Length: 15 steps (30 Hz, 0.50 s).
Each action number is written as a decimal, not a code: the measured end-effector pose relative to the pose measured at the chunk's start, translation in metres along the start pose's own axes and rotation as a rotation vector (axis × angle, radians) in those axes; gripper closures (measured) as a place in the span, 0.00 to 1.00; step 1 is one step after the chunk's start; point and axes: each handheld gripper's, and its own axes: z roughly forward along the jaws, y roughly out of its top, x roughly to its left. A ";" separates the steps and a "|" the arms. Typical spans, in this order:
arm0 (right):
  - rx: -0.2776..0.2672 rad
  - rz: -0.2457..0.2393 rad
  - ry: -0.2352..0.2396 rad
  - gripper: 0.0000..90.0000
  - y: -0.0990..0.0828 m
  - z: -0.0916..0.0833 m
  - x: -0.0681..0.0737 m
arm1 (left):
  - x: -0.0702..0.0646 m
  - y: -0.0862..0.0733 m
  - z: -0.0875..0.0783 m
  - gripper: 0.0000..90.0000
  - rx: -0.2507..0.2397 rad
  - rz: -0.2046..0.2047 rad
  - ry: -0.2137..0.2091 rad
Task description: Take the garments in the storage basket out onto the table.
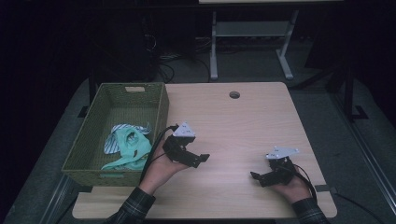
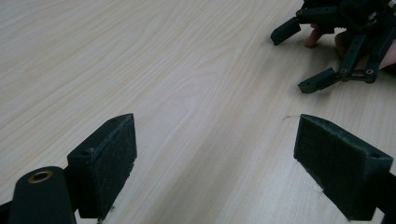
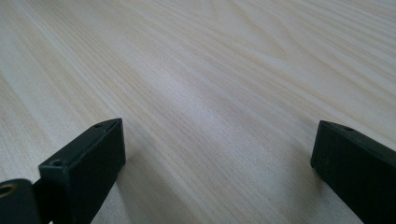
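Note:
My left gripper (image 1: 201,160) rests low over the wooden table (image 1: 233,126), just right of the green woven basket (image 1: 161,105), and points to the right. Its jaws stand wide apart over bare wood, so the left gripper (image 2: 215,163) is open and holds nothing. My right gripper (image 1: 257,176) sits near the table's front right and points left, toward the other one. The right gripper (image 3: 217,163) is open too, nothing between its jaws. Mint-green and striped cloth (image 1: 127,144) lies crumpled inside the basket. In the left gripper view the right gripper (image 2: 303,58) appears at top right, jaws spread.
A round cable hole (image 1: 234,94) is in the table's far edge. A desk frame with white legs (image 1: 214,51) and cables stand on the dark floor behind. Bare wood lies between the two grippers.

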 end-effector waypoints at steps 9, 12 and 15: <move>0.002 -0.001 0.001 0.03 0.000 0.000 0.000 | 0.005 0.007 -0.009 0.15 -0.021 0.027 -0.010; 0.002 0.000 0.000 0.03 0.000 0.000 0.000 | 0.008 0.007 -0.012 0.15 -0.025 0.018 -0.007; 0.002 -0.001 0.000 0.03 0.000 0.000 0.000 | 0.010 0.006 -0.014 0.15 -0.030 0.007 -0.001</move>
